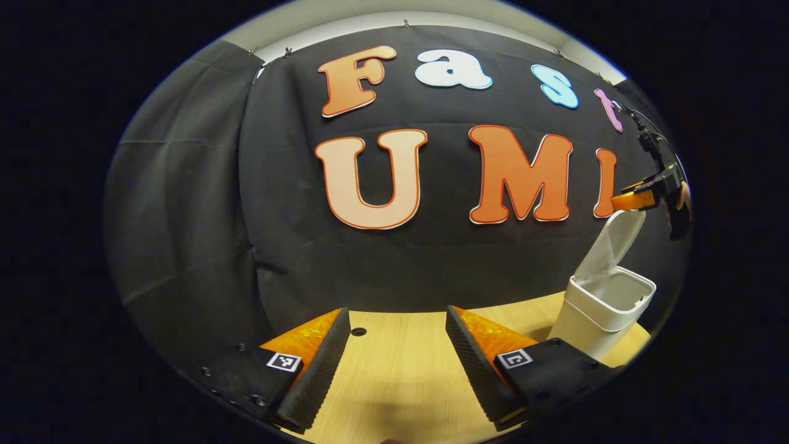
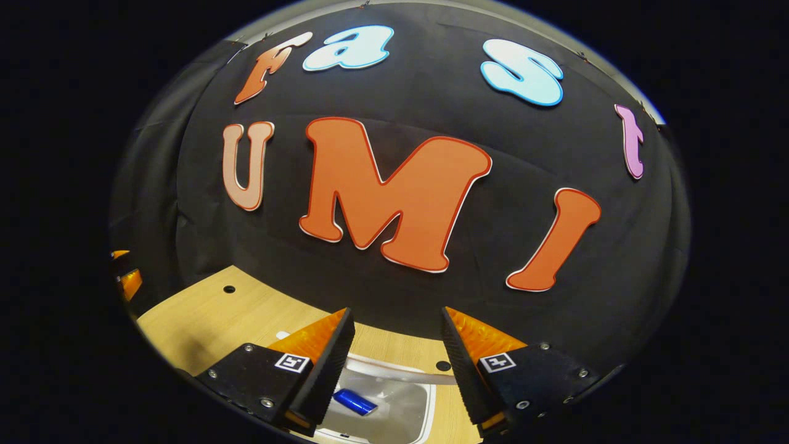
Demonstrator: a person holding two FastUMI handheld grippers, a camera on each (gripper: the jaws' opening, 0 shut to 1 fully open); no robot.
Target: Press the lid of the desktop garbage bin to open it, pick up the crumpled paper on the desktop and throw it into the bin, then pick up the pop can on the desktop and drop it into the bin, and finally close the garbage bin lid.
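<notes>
The white desktop bin [image 1: 607,311] stands on the wooden table at the right of the left gripper view, its lid [image 1: 611,243] tilted up and open. My right gripper [image 1: 635,200] hovers just above that lid's top edge. In the right gripper view, my right gripper [image 2: 396,311] is open, nothing between its fingers, looking down into the bin [image 2: 430,407]. A blue pop can [image 2: 354,401] lies on its side inside the bin. My left gripper [image 1: 397,311] is open over bare table, well left of the bin. It also appears as my left gripper [image 2: 126,277] at the far left edge.
The wooden table [image 1: 400,376] runs back to the black cloth wall. Small round holes [image 1: 358,332] [image 2: 229,288] sit in the tabletop near the wall.
</notes>
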